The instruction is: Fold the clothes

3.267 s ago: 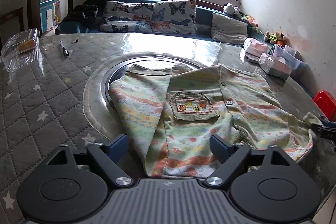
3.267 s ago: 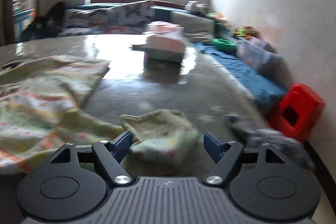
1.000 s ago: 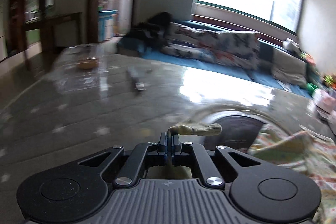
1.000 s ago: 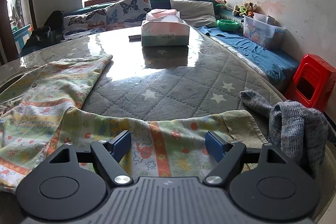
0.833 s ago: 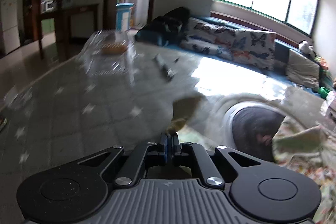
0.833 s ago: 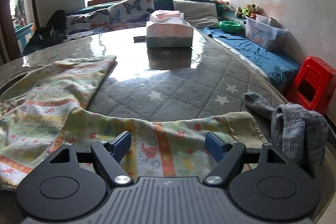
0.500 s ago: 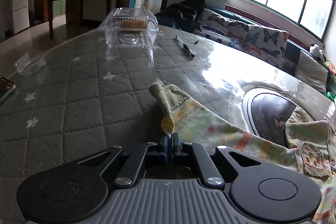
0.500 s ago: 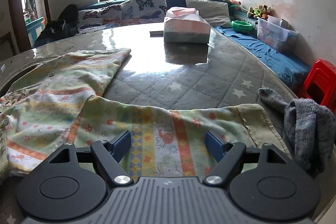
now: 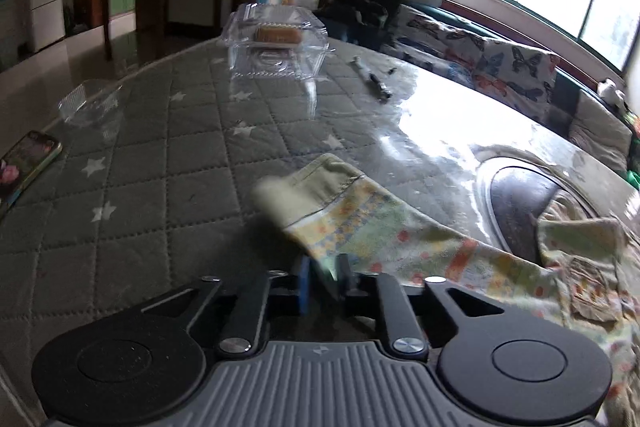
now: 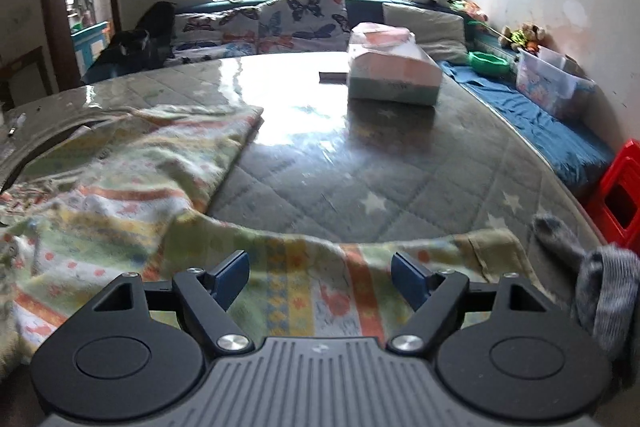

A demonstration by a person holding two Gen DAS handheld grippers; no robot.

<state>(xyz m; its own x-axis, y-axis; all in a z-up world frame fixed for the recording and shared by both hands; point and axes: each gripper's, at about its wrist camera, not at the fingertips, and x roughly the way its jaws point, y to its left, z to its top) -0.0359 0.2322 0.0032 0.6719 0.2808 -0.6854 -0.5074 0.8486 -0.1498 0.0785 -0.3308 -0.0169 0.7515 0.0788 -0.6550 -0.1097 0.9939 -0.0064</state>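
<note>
The left tongs [image 9: 323, 281] stand parted by a narrow gap, and a fold of the patterned shirt [image 9: 400, 239] runs down into that gap; motion blur keeps me from telling whether the pads actually pinch the cloth. The shirt's sleeve cuff [image 9: 316, 183] (plain olive ribbing, blurred at its tip) lies just beyond the tongs on the quilted, star-printed counter [image 9: 160, 163]. From the cuff the sleeve stretches rightward to the shirt's body, which partly covers a dark round inset [image 9: 520, 211] in the counter. Farther beyond the cuff lies a black pen [image 9: 372, 79], and left of the pen stands a clear plastic clamshell box [image 9: 276, 43] with something brown inside. Well to the left of the cuff, at the counter's edge, lies a phone [image 9: 28, 163].

The right tongs [image 10: 320, 277] are spread wide and hold nothing, poised above the shirt's other sleeve [image 10: 340, 287], which lies flat across the counter. That sleeve's cuff [image 10: 500, 251] sits to the right, near a grey knitted garment [image 10: 600, 283] bunched at the counter's edge. Beyond the sleeve, on the glossy far part of the counter, stands a tissue pack [image 10: 392, 67].
</note>
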